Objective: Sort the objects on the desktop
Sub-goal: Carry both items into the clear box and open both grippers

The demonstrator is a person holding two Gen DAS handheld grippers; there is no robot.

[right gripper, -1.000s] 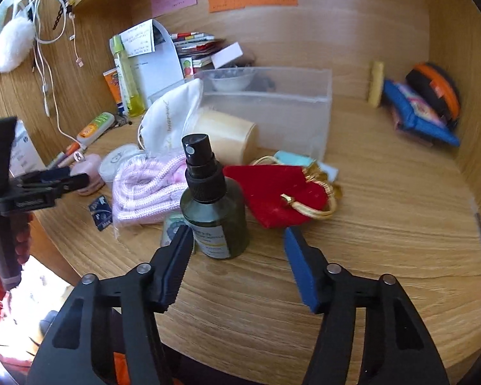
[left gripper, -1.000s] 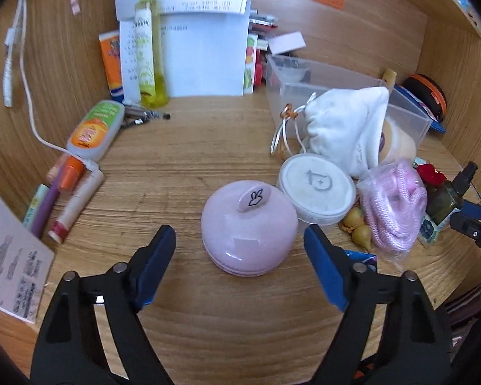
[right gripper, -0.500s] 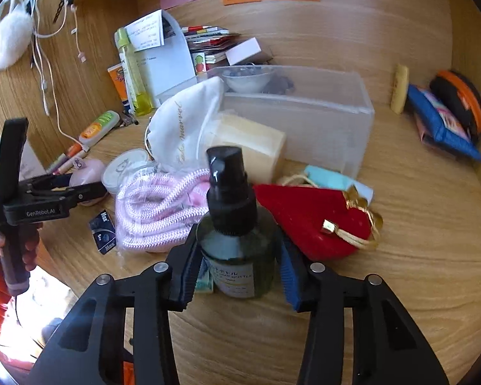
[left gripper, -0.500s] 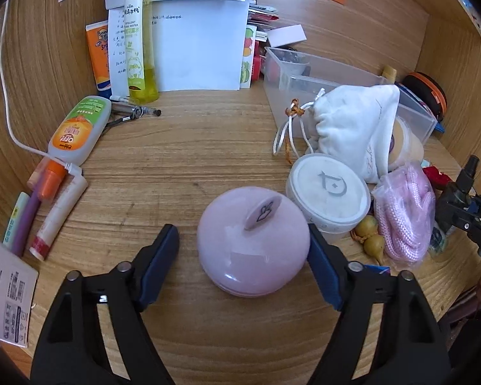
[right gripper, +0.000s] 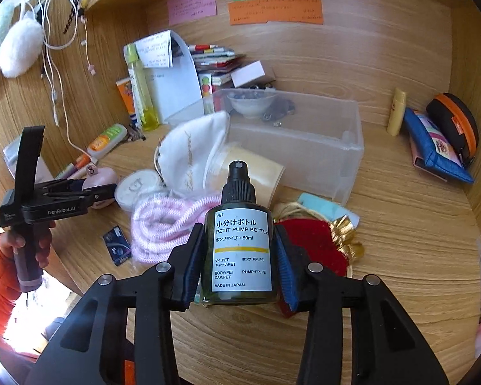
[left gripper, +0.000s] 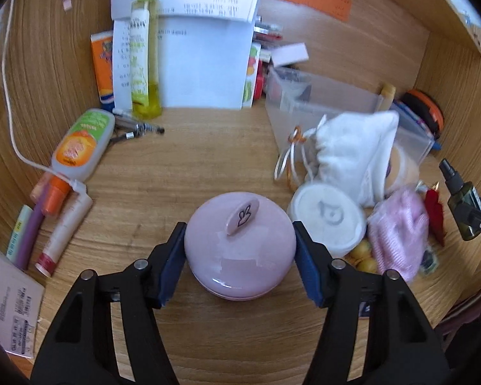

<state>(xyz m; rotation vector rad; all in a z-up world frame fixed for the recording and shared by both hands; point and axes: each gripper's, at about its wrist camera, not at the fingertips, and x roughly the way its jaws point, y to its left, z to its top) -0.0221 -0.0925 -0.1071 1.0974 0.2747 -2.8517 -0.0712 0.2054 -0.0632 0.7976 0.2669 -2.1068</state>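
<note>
Gripping dark-green pump bottle (right gripper: 240,250), black spray cap, white label, right claw (right gripper: 239,264)

pink jar (left gripper: 240,246) and green spray bottle (right gripper: 239,243)
jar sits lidded on the desk, bottle's upright, black pump cap

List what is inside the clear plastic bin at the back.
In the clear bin: a small white bowl holding dark bits, more small dark items beside it. The white pouch hides its near-left corner.
</note>
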